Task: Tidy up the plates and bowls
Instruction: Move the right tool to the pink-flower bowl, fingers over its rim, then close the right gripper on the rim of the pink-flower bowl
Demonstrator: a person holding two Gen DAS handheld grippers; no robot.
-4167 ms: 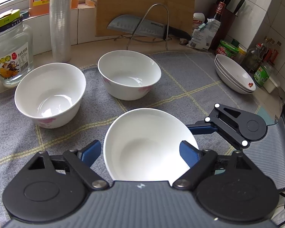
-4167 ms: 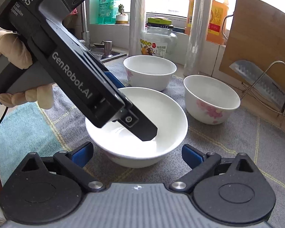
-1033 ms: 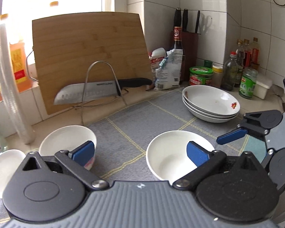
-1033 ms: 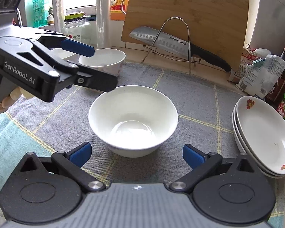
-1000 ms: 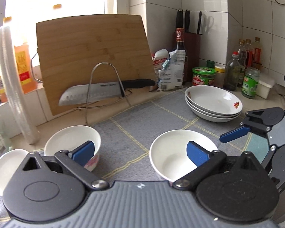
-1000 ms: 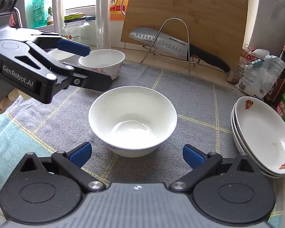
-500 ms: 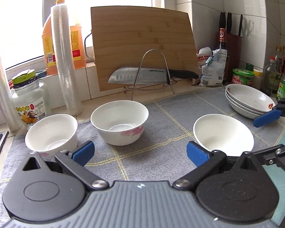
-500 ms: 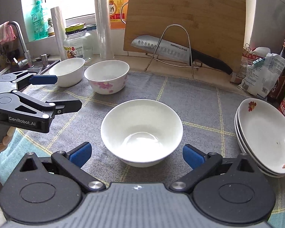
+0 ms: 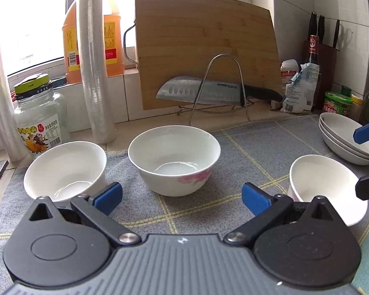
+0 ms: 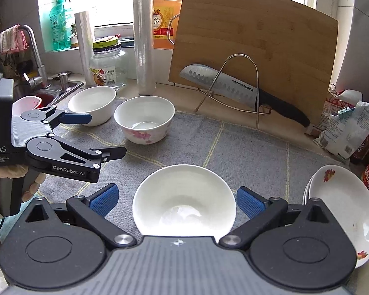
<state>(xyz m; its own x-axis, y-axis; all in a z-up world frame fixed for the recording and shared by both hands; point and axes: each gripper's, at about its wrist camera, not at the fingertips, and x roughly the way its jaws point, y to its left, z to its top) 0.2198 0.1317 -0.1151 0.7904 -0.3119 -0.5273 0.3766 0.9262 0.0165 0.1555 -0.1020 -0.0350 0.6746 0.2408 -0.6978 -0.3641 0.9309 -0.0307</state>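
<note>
Three white bowls stand on the grey cloth. My left gripper [image 9: 182, 198] is open and empty, just in front of the middle flowered bowl [image 9: 174, 162], with the left bowl [image 9: 65, 169] beside it. The same gripper shows in the right wrist view [image 10: 103, 136]. My right gripper [image 10: 176, 200] is open, its fingers either side of the near bowl [image 10: 183, 200], apart from it. That bowl also shows in the left wrist view [image 9: 326, 186]. A stack of shallow plates [image 10: 342, 209] lies at the right.
A cutting board [image 9: 204, 46] leans at the back with a knife [image 9: 209, 93] on a wire rack. A glass jar [image 9: 40, 120], film rolls [image 9: 93, 61] and an oil bottle stand at the back left. Bottles and packets [image 9: 300, 86] crowd the right corner. The sink [image 10: 49, 91] is at left.
My left gripper has swung left from the near bowl and now faces the middle flowered bowl. My right gripper has moved closer to the near bowl. Both stay open.
</note>
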